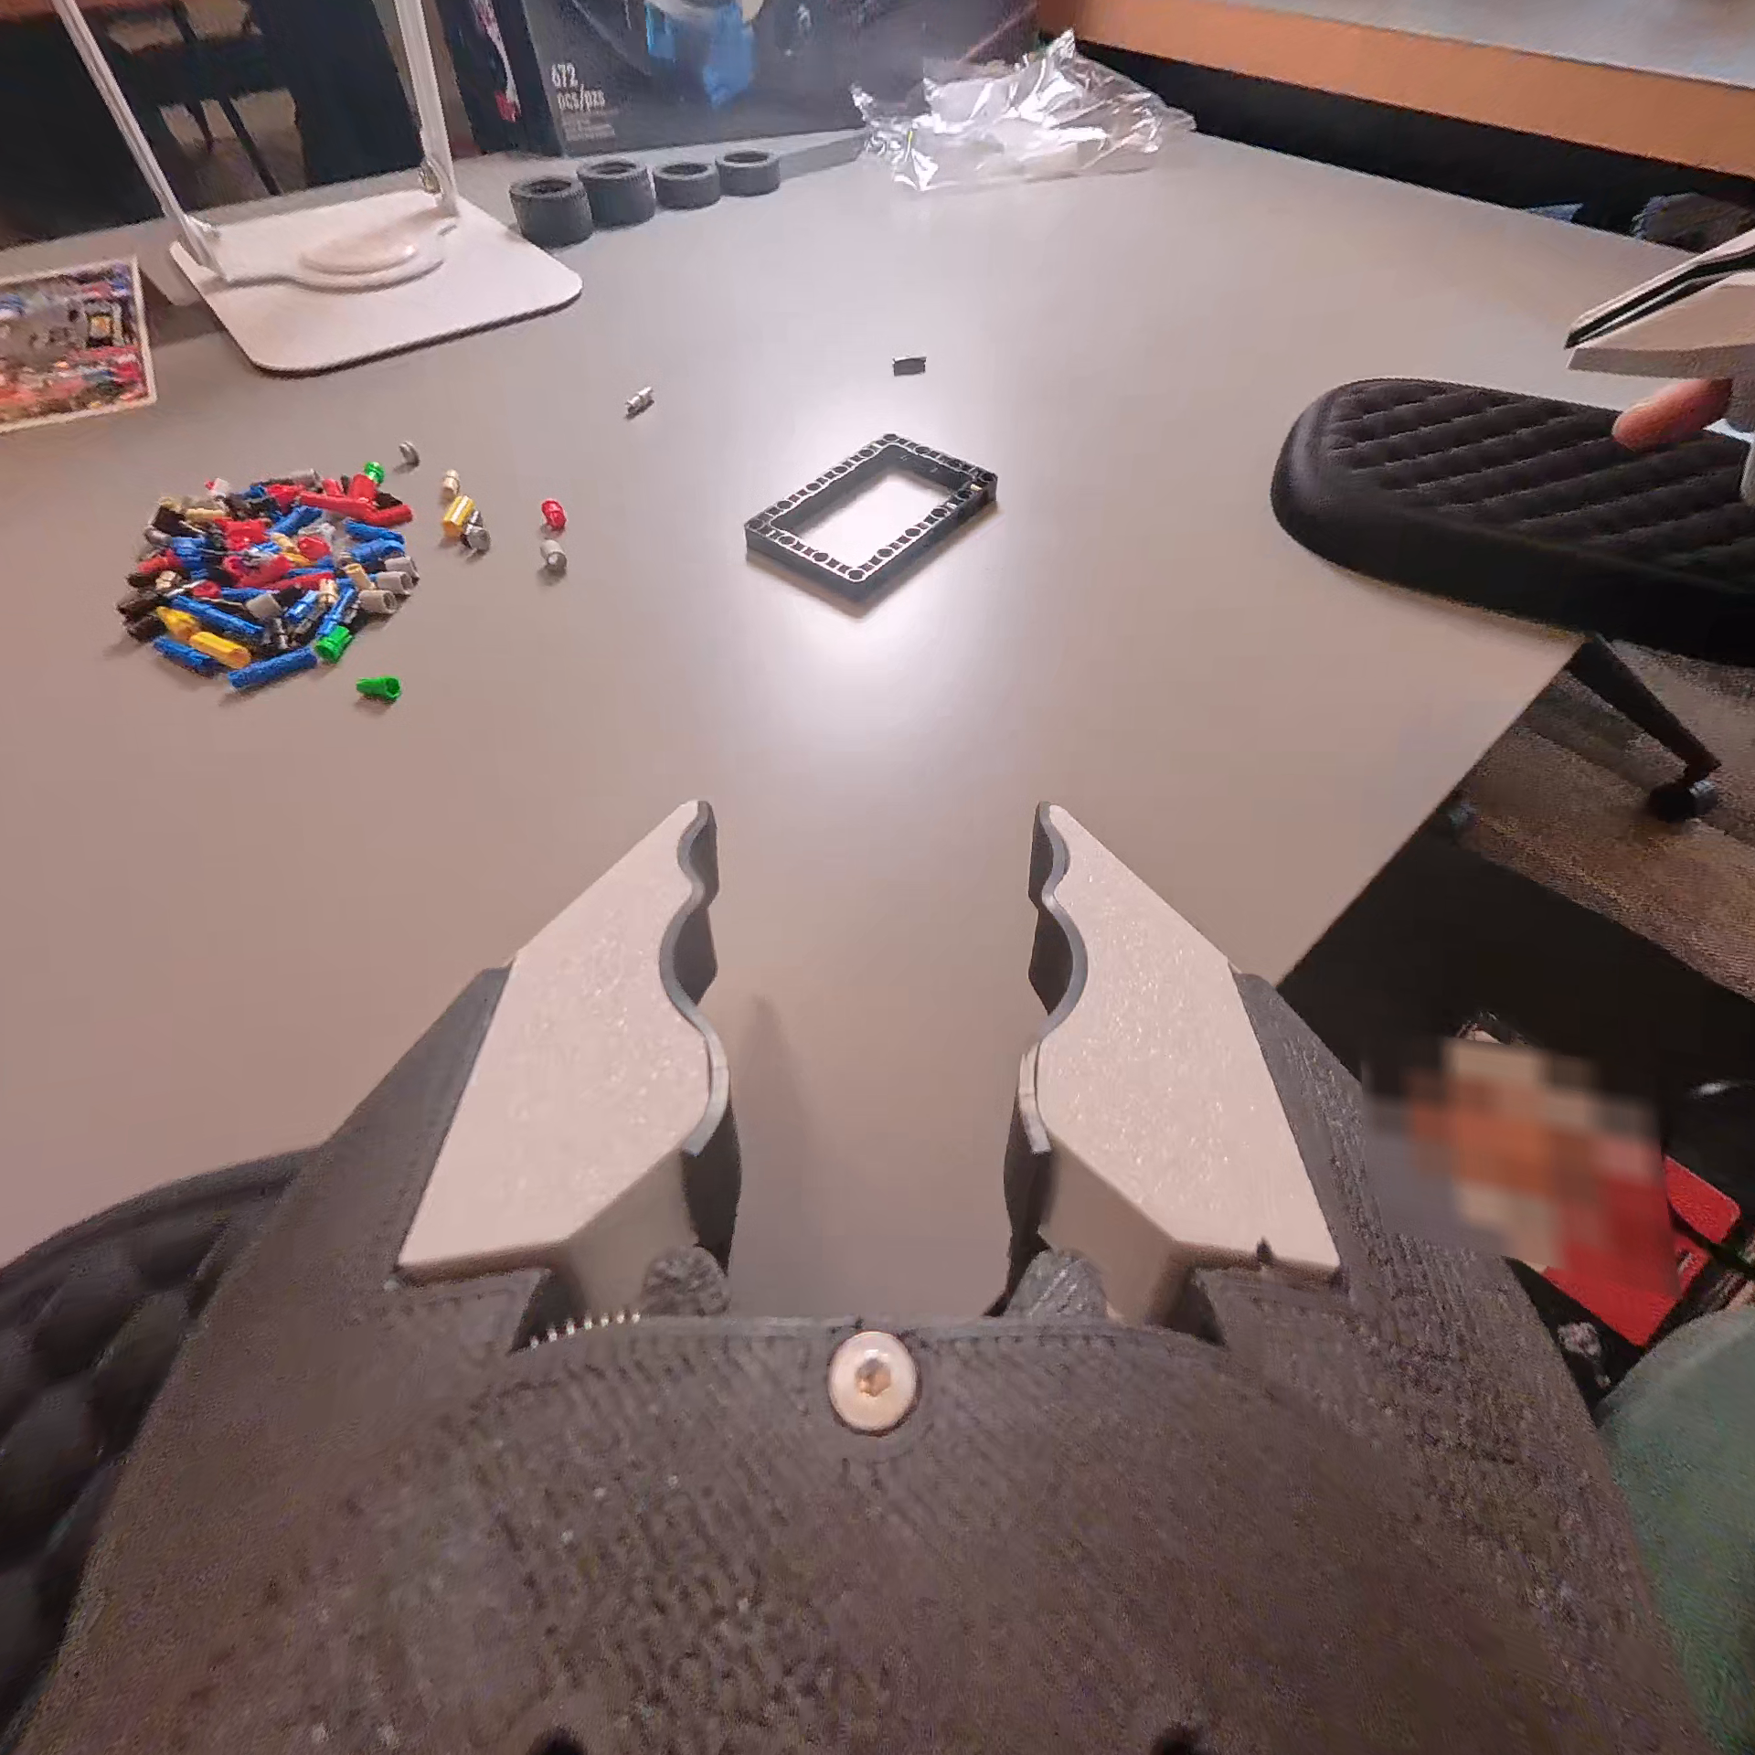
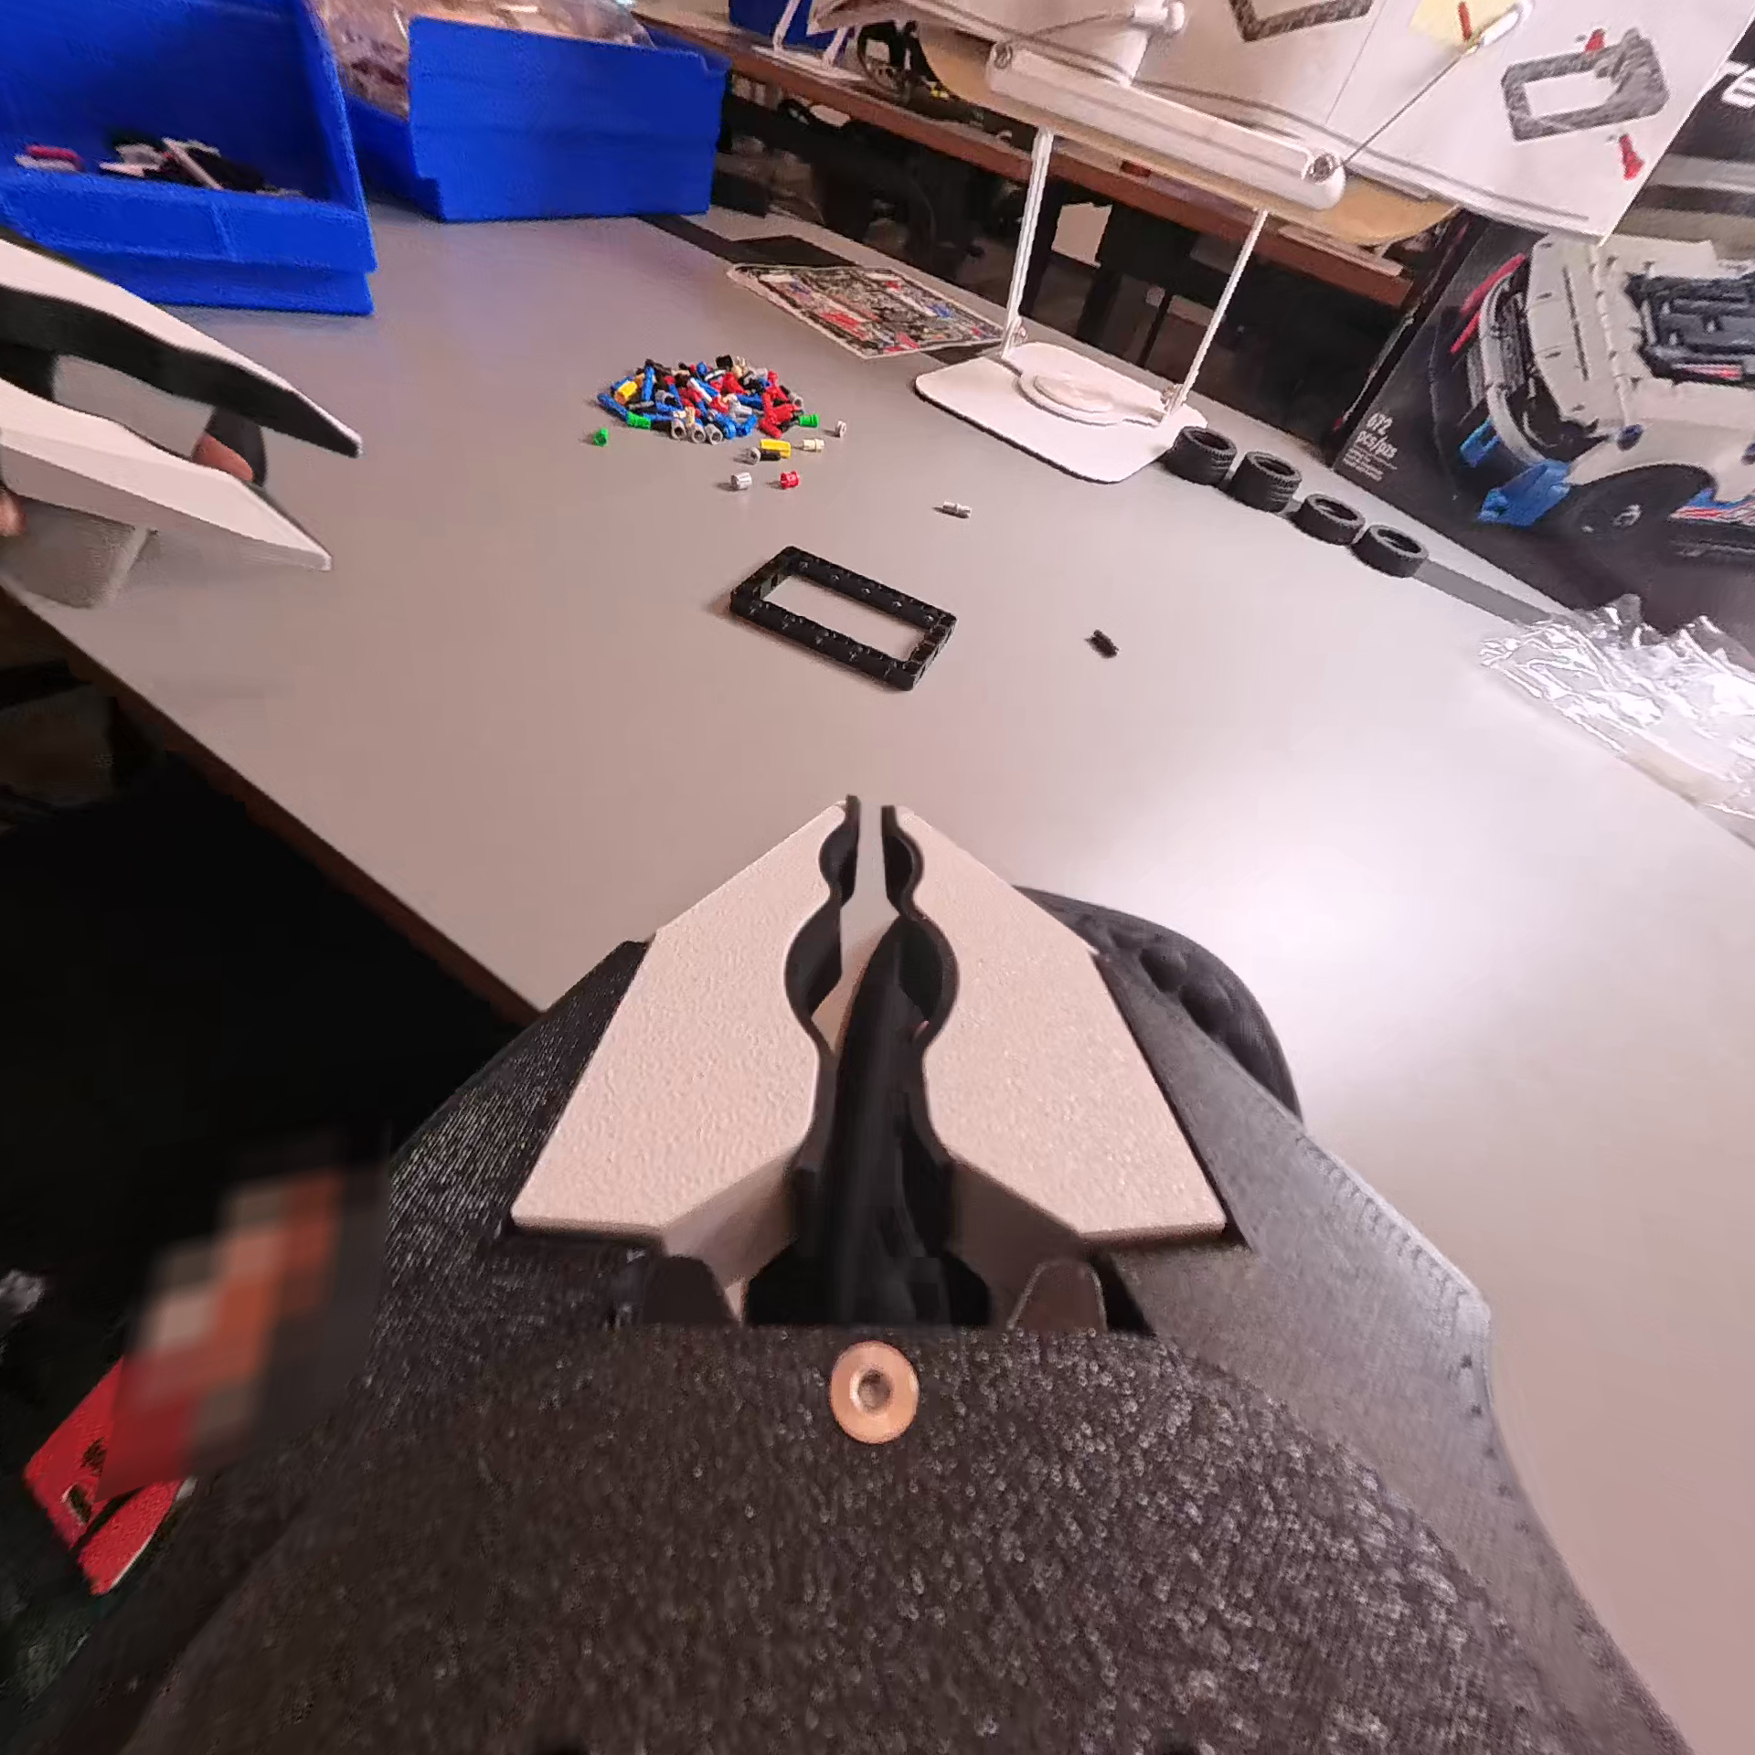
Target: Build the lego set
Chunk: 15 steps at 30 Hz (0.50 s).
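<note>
A black rectangular lego frame (image 1: 872, 518) lies flat mid-table; it also shows in the right wrist view (image 2: 843, 617). A pile of small coloured pins (image 1: 271, 570) lies to its left, also seen in the right wrist view (image 2: 707, 399). A loose black pin (image 1: 909, 365) (image 2: 1103, 643) and a grey pin (image 1: 641, 400) (image 2: 957, 509) lie beyond the frame. My left gripper (image 1: 874, 826) is open and empty above the near table. My right gripper (image 2: 866, 817) is shut and empty, near the table edge over a black chair back (image 2: 1197, 997).
Several black tyres (image 1: 646, 190) (image 2: 1296, 503), a white stand base (image 1: 380, 275) (image 2: 1059, 408), the set's box (image 2: 1595, 380), crumpled clear plastic (image 1: 1016, 114) (image 2: 1633, 684) and a sticker sheet (image 2: 859, 309) ring the table. Blue bins (image 2: 285, 142) stand far left. A chair back (image 1: 1519, 503) overlaps the right edge. There is about 20 cm between the tips of the two grippers.
</note>
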### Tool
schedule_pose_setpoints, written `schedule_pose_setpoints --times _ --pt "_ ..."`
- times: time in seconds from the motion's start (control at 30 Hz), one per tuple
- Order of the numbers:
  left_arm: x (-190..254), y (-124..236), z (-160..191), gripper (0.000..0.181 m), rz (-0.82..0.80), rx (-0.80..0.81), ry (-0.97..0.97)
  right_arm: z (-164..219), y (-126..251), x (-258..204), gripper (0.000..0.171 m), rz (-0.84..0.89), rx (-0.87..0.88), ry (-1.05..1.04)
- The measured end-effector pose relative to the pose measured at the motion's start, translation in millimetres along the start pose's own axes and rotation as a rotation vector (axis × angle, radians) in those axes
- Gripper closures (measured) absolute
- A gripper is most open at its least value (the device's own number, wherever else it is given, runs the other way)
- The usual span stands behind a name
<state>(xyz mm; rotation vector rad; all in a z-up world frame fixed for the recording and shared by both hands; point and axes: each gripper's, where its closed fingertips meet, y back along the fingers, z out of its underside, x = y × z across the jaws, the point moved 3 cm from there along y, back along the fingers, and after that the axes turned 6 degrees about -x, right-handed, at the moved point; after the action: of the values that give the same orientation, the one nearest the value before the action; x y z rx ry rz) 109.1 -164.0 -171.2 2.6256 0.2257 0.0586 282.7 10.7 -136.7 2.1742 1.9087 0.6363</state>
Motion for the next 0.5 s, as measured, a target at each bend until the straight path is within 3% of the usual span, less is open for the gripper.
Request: schedule_pose_setpoints --times 0.27,0.5 --pt "3.4 -52.8 -25.5 0.113 0.046 -0.077 -0.012 -1.4 -26.5 14.8 0.132 -0.058 -0.01 -0.084" --pt "-0.1 -119.3 -45.7 0.097 0.063 -0.192 -0.145 -11.5 -28.8 18.6 0.112 -0.084 0.018 -0.089"
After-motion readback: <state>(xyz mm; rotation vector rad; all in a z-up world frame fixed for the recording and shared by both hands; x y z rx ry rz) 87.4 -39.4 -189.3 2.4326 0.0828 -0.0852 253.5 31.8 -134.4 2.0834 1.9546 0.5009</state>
